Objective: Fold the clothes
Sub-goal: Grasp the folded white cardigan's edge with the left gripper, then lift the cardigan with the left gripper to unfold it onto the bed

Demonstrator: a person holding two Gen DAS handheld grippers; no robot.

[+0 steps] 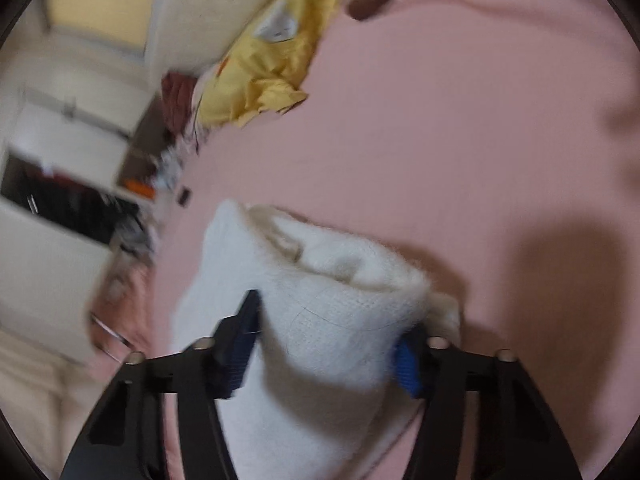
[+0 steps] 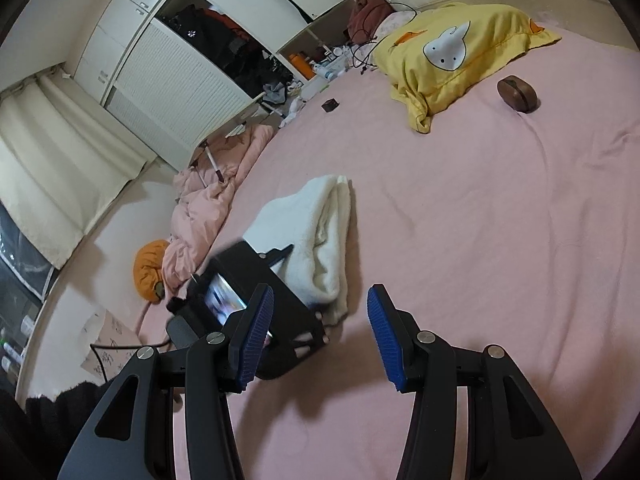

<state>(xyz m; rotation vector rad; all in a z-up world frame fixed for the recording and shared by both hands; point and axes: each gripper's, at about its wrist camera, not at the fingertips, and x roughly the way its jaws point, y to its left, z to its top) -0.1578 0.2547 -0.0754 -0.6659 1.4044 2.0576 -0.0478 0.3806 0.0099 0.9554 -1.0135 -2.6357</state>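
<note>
Left wrist view shows the left gripper [image 1: 326, 344] clamped around a thick bundle of white fleecy garment [image 1: 320, 312], its blue pads [image 1: 406, 364] pressing into the cloth from both sides. The picture is smeared, so the exact depth of the bite is hard to read, but the cloth bulges between the pads and fills the gap. Taking the bundle across its folded width looks like a way to keep the layers together, so that the stack does not slide apart when it is lifted or turned.

In the right wrist view the garment [image 2: 316, 236] lies on the pink bedsheet [image 2: 480, 240], near the side of the bed, already doubled into a long narrow pad, with the left gripper [image 2: 280, 268] at its near end. The right gripper [image 2: 320, 332] hangs over bare sheet just beside the garment with its jaws apart and nothing between them; it seems to wait clear of the cloth so as not to disturb the fold.

The yellow pillow [image 2: 460, 52] and a small brown case [image 2: 518, 94] sit well apart, toward the head of the bed, leaving open sheet around the work.
</note>
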